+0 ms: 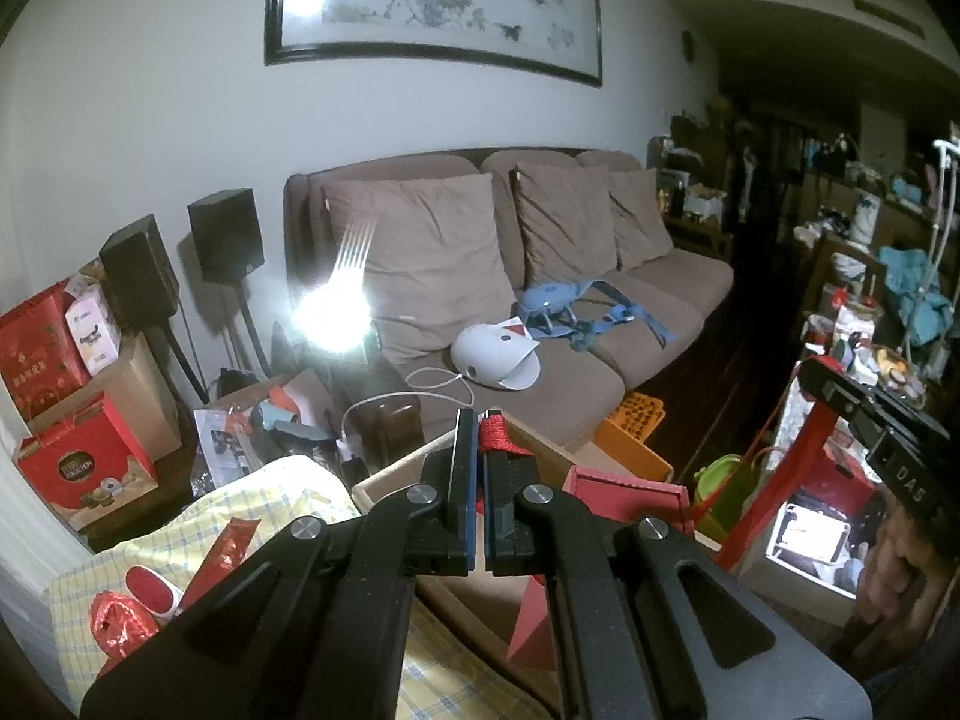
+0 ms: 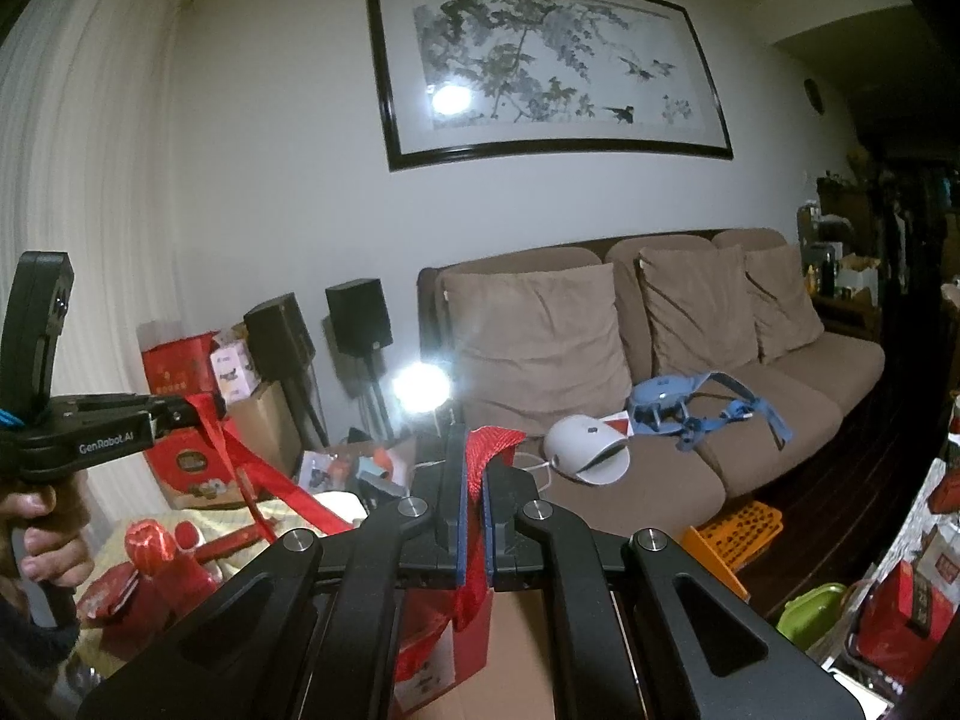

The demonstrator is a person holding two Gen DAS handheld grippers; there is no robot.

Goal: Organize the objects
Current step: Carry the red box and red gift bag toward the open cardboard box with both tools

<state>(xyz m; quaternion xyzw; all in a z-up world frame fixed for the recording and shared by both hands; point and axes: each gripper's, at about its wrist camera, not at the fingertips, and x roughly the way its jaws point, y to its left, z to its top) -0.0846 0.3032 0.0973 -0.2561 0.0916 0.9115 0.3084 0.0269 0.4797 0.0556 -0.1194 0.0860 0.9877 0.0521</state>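
Red ribbon (image 2: 489, 444), one length, is clamped at both ends: the left gripper (image 1: 479, 438) and the right gripper (image 2: 477, 456) each pinch it. Beyond the grippers stand one brown sofa (image 2: 690, 468) with three cushions, two black speakers (image 1: 225, 234) and one framed painting (image 2: 540, 66). Below them, yellow checked cloth (image 1: 252, 516) covers the bench.

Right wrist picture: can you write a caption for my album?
Two grippers stretch a red ribbon between them, facing a brown sofa.
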